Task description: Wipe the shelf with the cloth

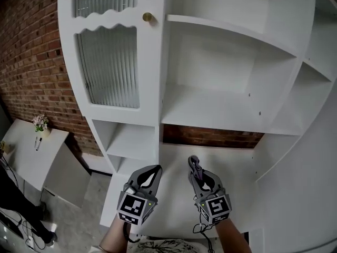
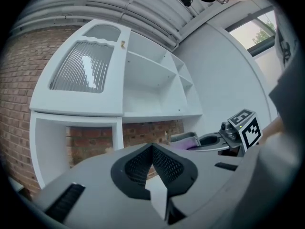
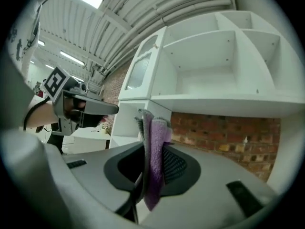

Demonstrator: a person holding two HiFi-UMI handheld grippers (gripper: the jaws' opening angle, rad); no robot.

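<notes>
Purple cloth (image 3: 155,161) stood pinched upright between the jaws of the right gripper (image 3: 152,128), which were clamped on it. Its top edge stuck up past the tips, and its lower end dropped out of sight behind the jaw bodies. In the head view only a thin strip of it showed at that gripper's tip, too small to tell its colour. The left gripper (image 2: 152,147) had its jaws pressed together with nothing between them. Both grippers hung side by side, near each other but apart, over the lowest white board of the shelf unit (image 1: 210,112); whether either touched the board could not be told. The person's forearms were cut off by the bottom edge, and the unit's top ran out of frame. On the left, a door of ribbed glass (image 1: 110,67) with a brass knob (image 1: 148,17) blurred whatever lay behind it. Brick wall (image 1: 31,62) showed beside the unit and through its open lower bay.
</notes>
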